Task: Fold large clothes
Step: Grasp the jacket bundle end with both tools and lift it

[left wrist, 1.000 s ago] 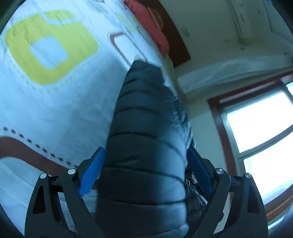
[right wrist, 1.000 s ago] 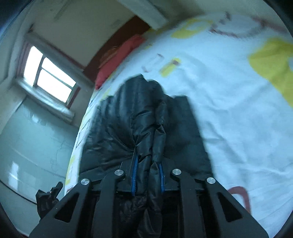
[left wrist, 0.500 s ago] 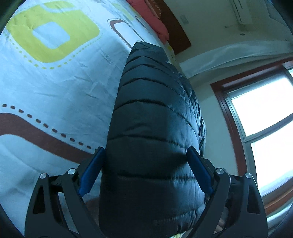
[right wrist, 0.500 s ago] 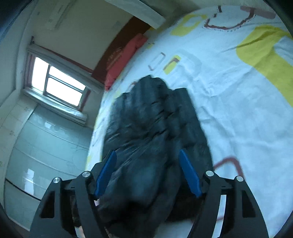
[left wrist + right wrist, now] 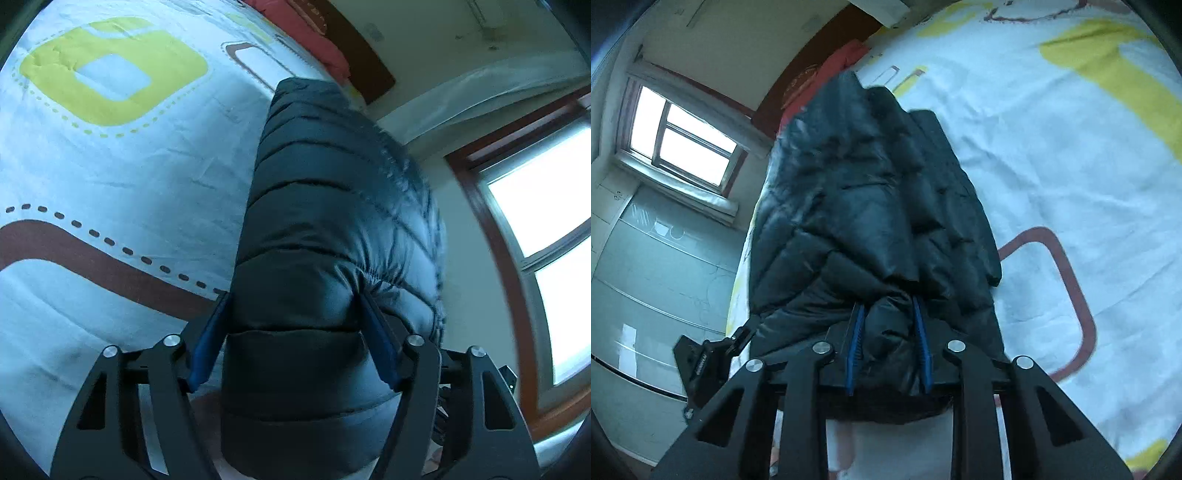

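A black quilted puffer jacket (image 5: pixel 325 229) lies lengthwise on the bed. In the left wrist view my left gripper (image 5: pixel 291 317) pinches a thick padded fold of it between its blue pads, the fabric puckering at the right pad (image 5: pixel 373 332). In the right wrist view the same jacket (image 5: pixel 871 206) stretches away, bunched and folded over itself. My right gripper (image 5: pixel 888 321) is shut on a narrow bunch of its near hem. The left gripper's body (image 5: pixel 705 365) shows at the jacket's left edge.
The bed sheet (image 5: pixel 110 177) is white with yellow and brown shapes and spreads wide beside the jacket (image 5: pixel 1071 147). A red pillow (image 5: pixel 314 44) and dark headboard (image 5: pixel 812 59) are at the far end. A window (image 5: pixel 683 144) and wall lie on the other side.
My right gripper opened half a second ago and has closed again on the jacket's hem. My left gripper has closed in from wide open and now squeezes the padded fold.
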A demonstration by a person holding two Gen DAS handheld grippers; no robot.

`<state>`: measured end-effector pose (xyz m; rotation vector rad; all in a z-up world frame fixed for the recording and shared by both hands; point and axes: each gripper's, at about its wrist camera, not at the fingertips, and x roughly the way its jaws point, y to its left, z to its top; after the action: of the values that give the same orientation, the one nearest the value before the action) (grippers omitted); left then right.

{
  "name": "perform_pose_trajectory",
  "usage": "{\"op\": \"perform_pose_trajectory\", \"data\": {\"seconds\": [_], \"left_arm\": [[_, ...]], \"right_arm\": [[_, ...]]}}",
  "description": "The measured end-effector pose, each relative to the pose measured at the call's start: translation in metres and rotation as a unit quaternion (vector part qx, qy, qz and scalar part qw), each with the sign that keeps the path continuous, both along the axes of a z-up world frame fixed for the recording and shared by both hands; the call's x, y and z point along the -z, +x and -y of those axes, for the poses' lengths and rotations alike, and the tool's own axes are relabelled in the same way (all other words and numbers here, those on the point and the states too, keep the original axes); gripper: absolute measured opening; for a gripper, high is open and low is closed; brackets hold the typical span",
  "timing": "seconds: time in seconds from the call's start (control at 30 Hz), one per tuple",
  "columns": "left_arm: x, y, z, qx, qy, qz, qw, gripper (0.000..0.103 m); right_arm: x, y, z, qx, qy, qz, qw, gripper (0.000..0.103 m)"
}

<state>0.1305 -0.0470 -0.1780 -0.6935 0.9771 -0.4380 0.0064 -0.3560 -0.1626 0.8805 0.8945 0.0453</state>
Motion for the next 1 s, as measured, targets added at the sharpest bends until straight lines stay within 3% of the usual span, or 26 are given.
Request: {"op": "perform_pose_trajectory", "data": {"seconds": [0.17, 0.3, 0.4, 0.47, 0.57, 0.67, 0.87, 1.0], "left_arm": [[0.009, 0.005, 0.004, 0.008, 0.008, -0.01, 0.9999, 0.066], [0.009, 0.004, -0.009, 0.02, -0.024, -0.015, 0.9994, 0.069], [0.0, 0.0, -0.024, 0.013, -0.029, -0.012, 0.9994, 0.078], [-0.01, -0.002, -0.036, 0.0, -0.031, 0.006, 0.9995, 0.085], [-0.02, 0.001, -0.051, -0.018, -0.039, 0.019, 0.9989, 0.092], [-0.027, 0.019, -0.056, -0.023, -0.055, 0.018, 0.9981, 0.092], [-0.02, 0.07, -0.034, -0.021, -0.073, -0.022, 0.9969, 0.092], [-0.025, 0.098, -0.014, -0.018, -0.05, -0.017, 0.9984, 0.092]], "right_arm": [[0.019, -0.007, 0.01, 0.008, 0.047, 0.02, 0.999, 0.022], [0.017, -0.016, 0.016, -0.003, 0.059, 0.035, 0.998, 0.03], [-0.001, -0.025, 0.016, -0.014, 0.04, 0.032, 0.999, 0.049], [-0.017, -0.031, 0.018, -0.004, 0.02, 0.025, 0.999, 0.072], [-0.042, -0.035, 0.031, 0.013, 0.005, 0.039, 0.999, 0.073], [-0.061, -0.021, 0.039, 0.023, -0.006, 0.06, 0.998, 0.073], [-0.068, 0.06, 0.053, 0.029, -0.012, 0.075, 0.997, 0.073], [-0.062, 0.106, 0.052, 0.03, -0.023, 0.069, 0.997, 0.072]]}}
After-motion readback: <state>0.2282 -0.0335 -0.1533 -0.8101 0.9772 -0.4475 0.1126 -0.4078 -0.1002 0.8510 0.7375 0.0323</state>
